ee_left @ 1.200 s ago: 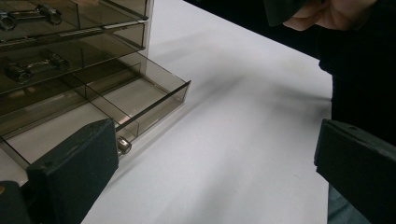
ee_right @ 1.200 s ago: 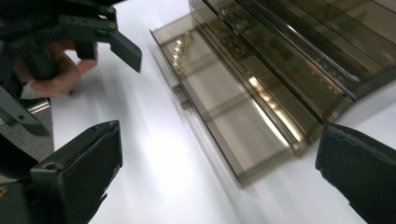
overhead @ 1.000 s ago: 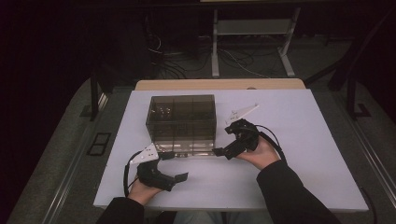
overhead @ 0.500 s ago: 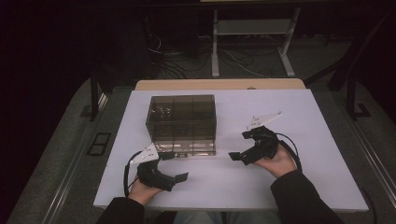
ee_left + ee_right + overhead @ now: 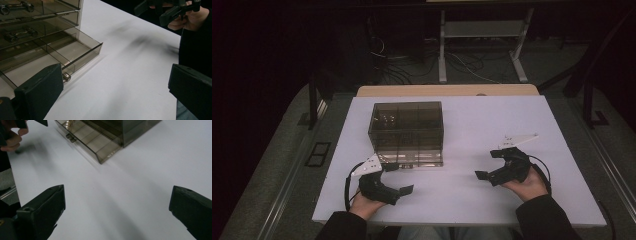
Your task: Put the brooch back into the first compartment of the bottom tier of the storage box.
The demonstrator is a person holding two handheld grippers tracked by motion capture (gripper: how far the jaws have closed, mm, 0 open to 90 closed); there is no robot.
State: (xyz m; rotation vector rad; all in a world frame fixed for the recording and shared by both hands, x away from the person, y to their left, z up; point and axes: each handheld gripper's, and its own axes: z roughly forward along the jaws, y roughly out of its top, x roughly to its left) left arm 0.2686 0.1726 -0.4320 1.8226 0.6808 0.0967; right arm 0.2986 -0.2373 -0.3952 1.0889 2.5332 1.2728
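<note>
A smoky clear drawer cabinet (image 5: 407,131) stands on the white table (image 5: 492,125), left of centre. Its bottom drawer (image 5: 414,162) is pulled out a little and looks empty in the left gripper view (image 5: 75,53), with a small knob (image 5: 66,76) on its front. My left gripper (image 5: 398,178) is open just in front of that drawer, holding nothing. My right gripper (image 5: 489,165) is open too, well to the right of the cabinet, over bare table. The right gripper view has the drawer (image 5: 93,143) and its knob (image 5: 70,137) farther off.
Small metal parts (image 5: 15,8) lie in the upper drawers. The table's front edge (image 5: 452,222) runs close to both hands. Beyond the table are a wooden strip (image 5: 447,90), cables and a metal stand (image 5: 479,45) on the dark floor.
My right gripper has drawn back from the cabinet's front, moving right and toward the near edge. The left gripper has barely moved. The bottom drawer stays pulled out.
</note>
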